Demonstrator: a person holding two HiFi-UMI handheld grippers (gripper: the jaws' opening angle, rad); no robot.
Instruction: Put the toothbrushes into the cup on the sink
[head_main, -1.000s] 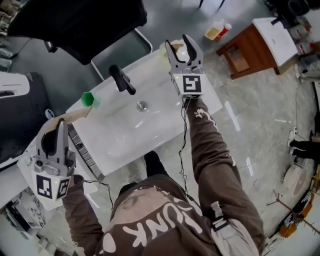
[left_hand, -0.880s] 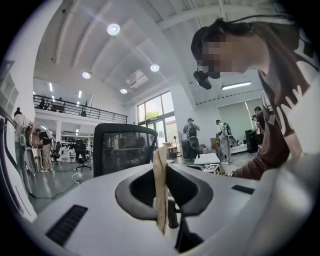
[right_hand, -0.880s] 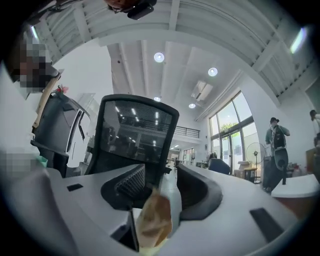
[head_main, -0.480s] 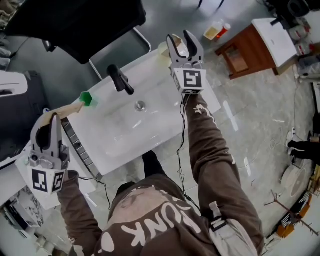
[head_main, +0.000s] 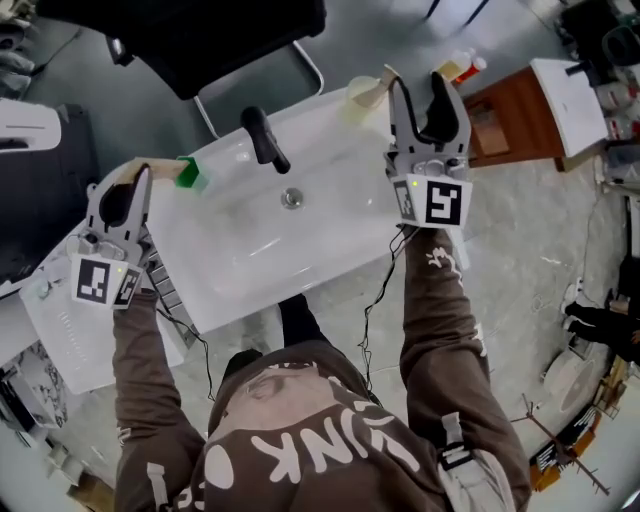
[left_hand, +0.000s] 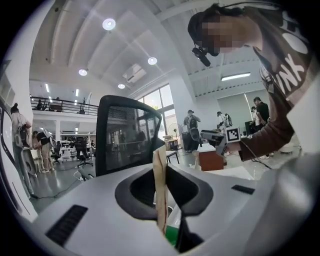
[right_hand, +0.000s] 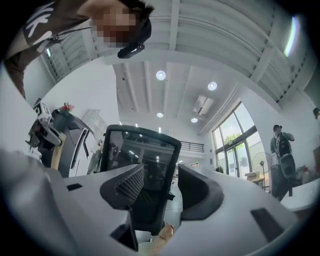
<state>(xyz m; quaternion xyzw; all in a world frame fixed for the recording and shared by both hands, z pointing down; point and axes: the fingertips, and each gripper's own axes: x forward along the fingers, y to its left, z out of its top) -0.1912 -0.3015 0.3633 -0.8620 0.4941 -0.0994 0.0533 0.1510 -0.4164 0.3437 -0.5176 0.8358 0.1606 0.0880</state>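
1. Tan toothbrush (head_main: 165, 170) sits clamped in our left gripper (head_main: 125, 185), at the sink's (head_main: 260, 260) left corner.
2. Our right gripper (head_main: 425, 85) hangs wide and empty beside the cup (head_main: 362, 95).
3. We judge this the carrying step; next, cross the sink and lower it in.

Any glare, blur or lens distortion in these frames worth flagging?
Head view: sharp; glare patches on the glossy sink and floor. Left gripper view: heavy fisheye, dark corners, ceiling lights bloom, and the toothbrush clamped in the left tool is soft up close. Right gripper view: same fisheye and vignette, the right tool has open jaws, slightly soft, and the windows are bright.
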